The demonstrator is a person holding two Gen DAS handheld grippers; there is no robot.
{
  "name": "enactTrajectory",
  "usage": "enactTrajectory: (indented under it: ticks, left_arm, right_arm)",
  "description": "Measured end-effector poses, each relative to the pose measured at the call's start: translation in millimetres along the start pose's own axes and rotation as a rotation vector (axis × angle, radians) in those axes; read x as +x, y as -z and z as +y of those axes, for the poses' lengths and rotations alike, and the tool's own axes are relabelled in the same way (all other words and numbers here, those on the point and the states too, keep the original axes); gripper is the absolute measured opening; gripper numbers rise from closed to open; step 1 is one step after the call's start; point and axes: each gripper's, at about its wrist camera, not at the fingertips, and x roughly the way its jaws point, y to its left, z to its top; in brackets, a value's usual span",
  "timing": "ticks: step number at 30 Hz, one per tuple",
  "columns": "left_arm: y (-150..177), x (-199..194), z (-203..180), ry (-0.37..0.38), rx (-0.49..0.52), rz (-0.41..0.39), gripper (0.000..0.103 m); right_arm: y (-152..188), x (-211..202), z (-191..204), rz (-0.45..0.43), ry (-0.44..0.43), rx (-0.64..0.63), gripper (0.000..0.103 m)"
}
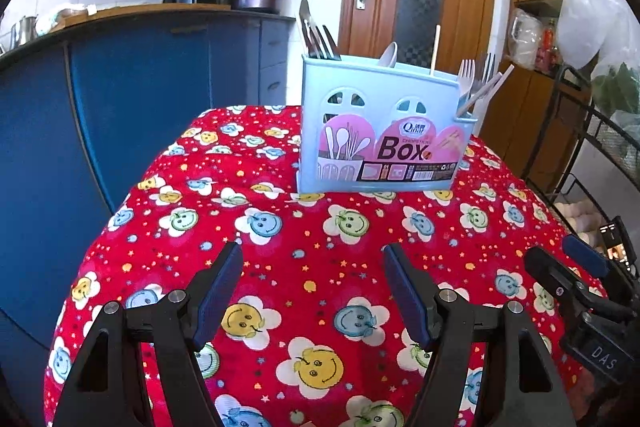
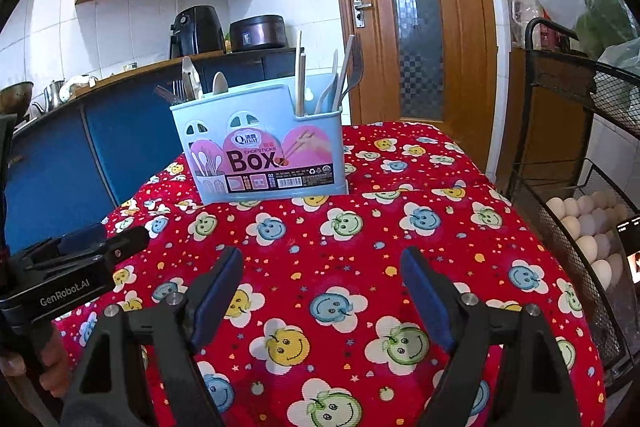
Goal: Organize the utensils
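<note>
A light blue utensil box (image 1: 380, 135) with a pink "Box" label stands upright at the far side of the table; it also shows in the right wrist view (image 2: 264, 151). Metal forks and a knife (image 1: 318, 35) stand in its left compartment, a white spoon (image 1: 389, 55) and a chopstick in the middle, white plastic forks (image 1: 480, 79) at the right. My left gripper (image 1: 314, 255) is open and empty, low over the cloth in front of the box. My right gripper (image 2: 322, 259) is open and empty, also short of the box.
The table carries a red cloth with smiley flowers (image 1: 320, 267). A blue kitchen counter (image 1: 120, 99) stands at the left with an air fryer and a pot. A wire rack with eggs (image 2: 588, 227) stands at the right. A wooden door (image 2: 412, 19) is behind.
</note>
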Motion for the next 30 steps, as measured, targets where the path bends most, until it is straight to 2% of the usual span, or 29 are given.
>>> enactTrajectory:
  ticks: [30]
  left_arm:
    - [2.7,0.4,-3.7,0.01,0.011,-0.005,0.074]
  right_arm:
    - [2.6,3.4,0.7,0.004,0.002,0.0,0.082]
